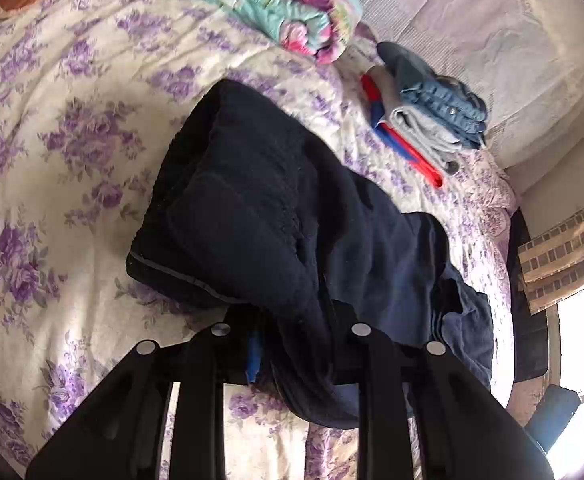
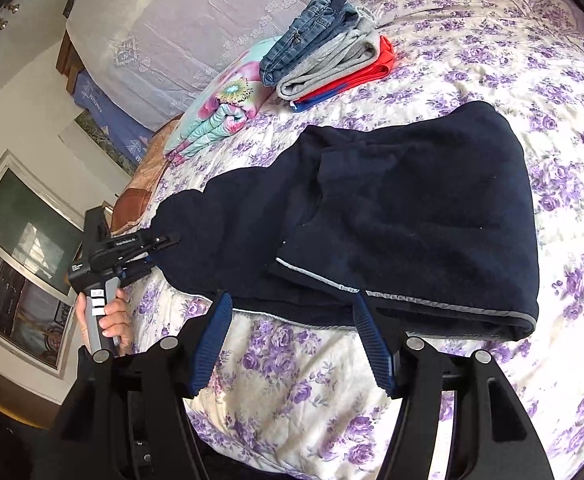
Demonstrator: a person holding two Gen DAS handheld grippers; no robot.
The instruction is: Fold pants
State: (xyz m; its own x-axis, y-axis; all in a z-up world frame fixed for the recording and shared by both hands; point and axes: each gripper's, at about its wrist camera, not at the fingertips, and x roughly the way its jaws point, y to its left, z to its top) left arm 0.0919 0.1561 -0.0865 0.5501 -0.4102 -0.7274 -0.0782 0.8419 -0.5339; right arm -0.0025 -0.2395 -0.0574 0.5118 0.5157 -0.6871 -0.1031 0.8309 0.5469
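Dark navy fleece pants (image 2: 412, 216) lie partly folded on the floral bedspread (image 2: 532, 92), a grey-trimmed hem along the near edge. In the left wrist view the pants (image 1: 251, 208) drape over my left gripper (image 1: 287, 344), which is shut on a bunch of the fabric and lifts it. That left gripper also shows in the right wrist view (image 2: 167, 240), clamped on the pants' left end. My right gripper (image 2: 292, 304) is open, its blue-padded fingers (image 2: 211, 336) just short of the near hem, holding nothing.
A stack of folded clothes (image 2: 328, 48), jeans on top, sits at the far side of the bed; it also shows in the left wrist view (image 1: 424, 116). A folded floral quilt (image 2: 219, 116) lies beside it. A window (image 2: 15, 260) is at left.
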